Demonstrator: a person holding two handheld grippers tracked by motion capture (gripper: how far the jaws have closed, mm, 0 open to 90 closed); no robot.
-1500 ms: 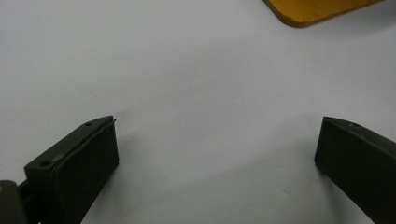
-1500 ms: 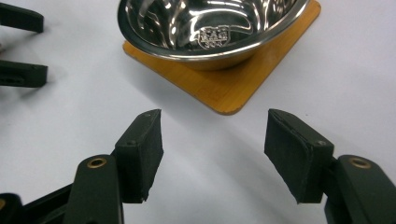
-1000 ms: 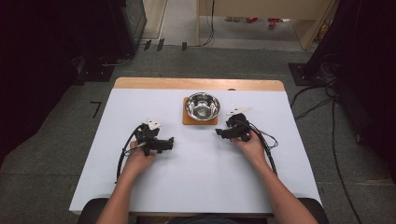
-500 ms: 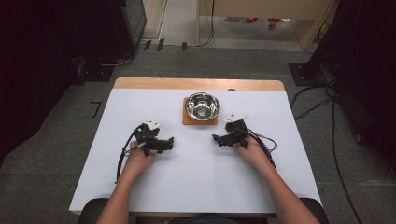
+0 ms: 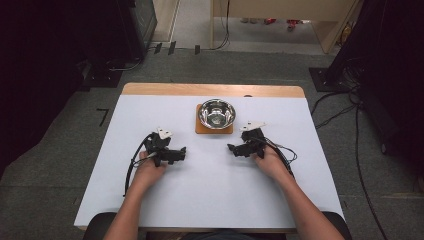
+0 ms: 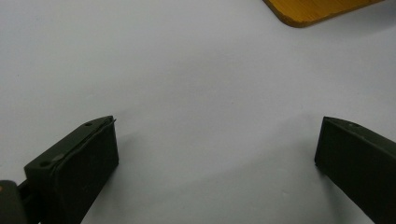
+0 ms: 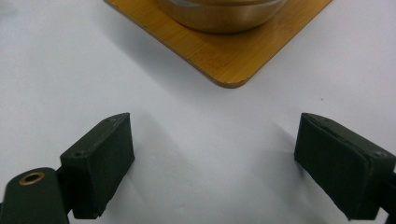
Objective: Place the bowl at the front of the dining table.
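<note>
A shiny steel bowl (image 5: 217, 112) sits on a square wooden coaster (image 5: 201, 129) at the far middle of the white table (image 5: 210, 185). My left gripper (image 5: 182, 152) rests on the table left of centre, open, with nothing between its jaws; its own view has a coaster corner (image 6: 317, 9) at the top. My right gripper (image 5: 231, 148) lies just right of and nearer than the coaster, pointing left, open and empty. In the right gripper view the bowl (image 7: 219, 14) and coaster (image 7: 233, 56) lie just ahead of the jaws.
The table's far edge is a bare wooden strip (image 5: 210, 90). Cables (image 5: 131, 167) trail from both grippers across the table. Dark equipment and cords stand on the floor around the table.
My right gripper has slid toward the person and a little left, away from the bowl. The left gripper has stayed put.
</note>
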